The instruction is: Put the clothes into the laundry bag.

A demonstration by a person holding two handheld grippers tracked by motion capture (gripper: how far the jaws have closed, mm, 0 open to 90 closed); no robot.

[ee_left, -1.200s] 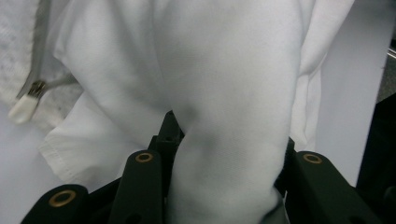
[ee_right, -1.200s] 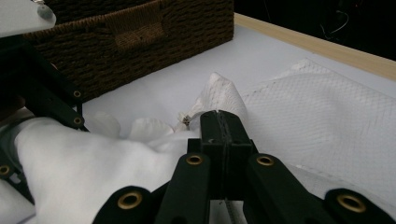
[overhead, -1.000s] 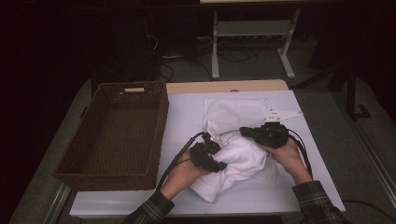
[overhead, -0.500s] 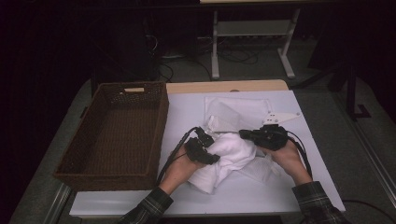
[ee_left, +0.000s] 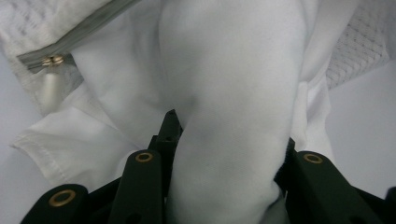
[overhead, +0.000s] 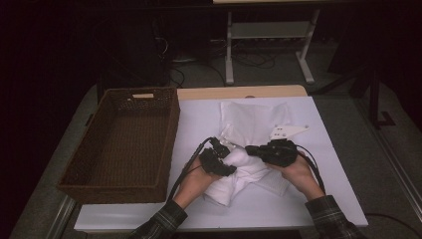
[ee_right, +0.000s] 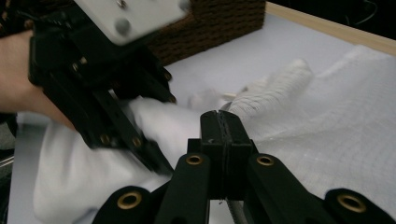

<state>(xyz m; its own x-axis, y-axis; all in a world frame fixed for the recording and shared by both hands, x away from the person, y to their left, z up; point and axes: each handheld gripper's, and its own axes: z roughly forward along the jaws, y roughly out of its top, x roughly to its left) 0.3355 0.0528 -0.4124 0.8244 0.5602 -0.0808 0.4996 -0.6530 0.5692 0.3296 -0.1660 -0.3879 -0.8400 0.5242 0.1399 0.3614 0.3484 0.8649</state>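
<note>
White garment (overhead: 251,149) bunched, long axis near-to-far across table (overhead: 338,164).

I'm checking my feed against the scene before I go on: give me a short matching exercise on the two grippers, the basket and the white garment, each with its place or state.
Column one:
1. left gripper
2. right gripper
3. wicker basket
4. white garment

Column two:
a. stands empty at the table's left side
b. jaws closed flat against each other
c. lies crumpled on the white table top, zip showing
d. jaws clamped around a thick fold of cloth

Pairs: 1-d, 2-b, 3-a, 4-c
</note>
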